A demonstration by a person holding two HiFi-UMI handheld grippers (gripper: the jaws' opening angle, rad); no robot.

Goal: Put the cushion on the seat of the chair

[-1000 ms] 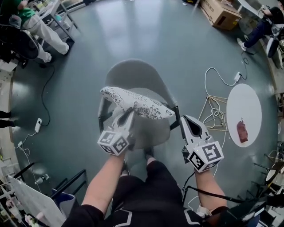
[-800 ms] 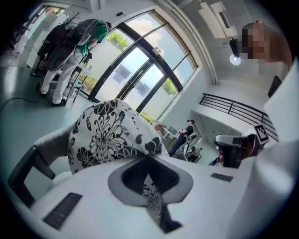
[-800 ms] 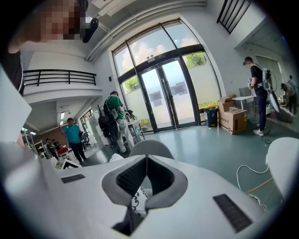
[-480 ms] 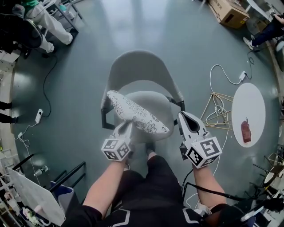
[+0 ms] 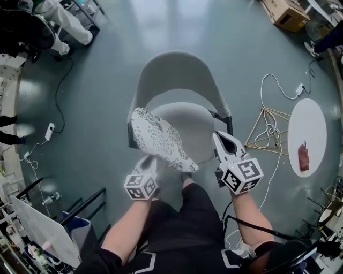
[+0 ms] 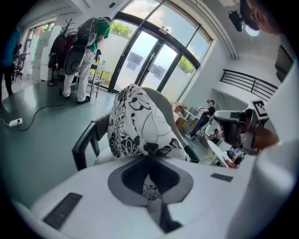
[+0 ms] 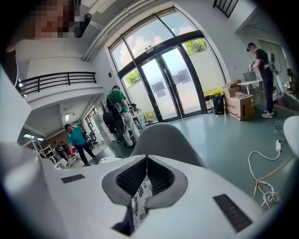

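Note:
The white cushion (image 5: 161, 140) with a black floral print lies tilted over the left front of the grey chair's seat (image 5: 193, 126). My left gripper (image 5: 149, 160) is shut on the cushion's near edge. In the left gripper view the cushion (image 6: 140, 121) bulges up just past the jaws of the left gripper (image 6: 148, 156). My right gripper (image 5: 217, 138) hovers shut by the seat's right front edge, apart from the cushion in the head view. In its own view the right gripper (image 7: 146, 158) faces the chair back (image 7: 163, 137). A strip of patterned cloth shows in its slit; whether it is pinched is unclear.
A round white side table (image 5: 306, 128) with a reddish object (image 5: 304, 159) stands to the right, next to a wire frame (image 5: 268, 131) and a white cable (image 5: 278, 88). A cardboard box (image 5: 286, 12) is far right. People stand at the far left (image 5: 69, 21).
Both grippers have sunk toward the chair. The cushion has swung from spanning both grippers above the chair down onto the seat's left front, its right end now away from the right gripper.

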